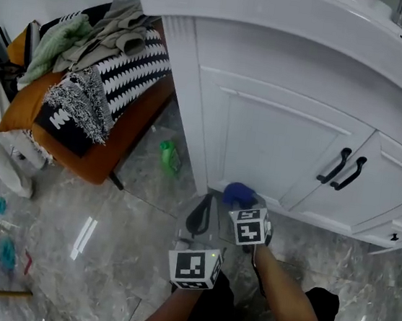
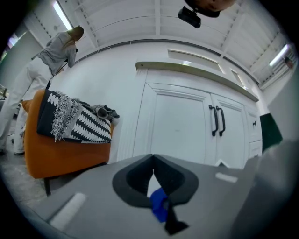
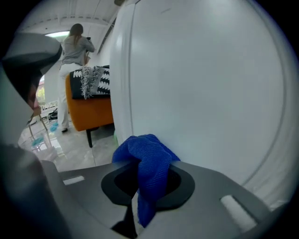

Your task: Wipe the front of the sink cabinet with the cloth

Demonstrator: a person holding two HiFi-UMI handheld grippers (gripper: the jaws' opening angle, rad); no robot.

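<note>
My right gripper [image 3: 140, 181] has its fingers shut tight on the bunched blue cloth [image 3: 148, 156]. The cloth is low down, right by the white sink cabinet door [image 3: 210, 93], near its bottom left corner. Most of the door lies up and to the right, so I think I should wipe that way. My left gripper [image 2: 153, 161] hangs just beside it, fingers closed on nothing.

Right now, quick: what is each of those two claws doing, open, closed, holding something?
Left gripper: fingers closed, holding nothing.
Right gripper: fingers closed on the blue cloth.
</note>
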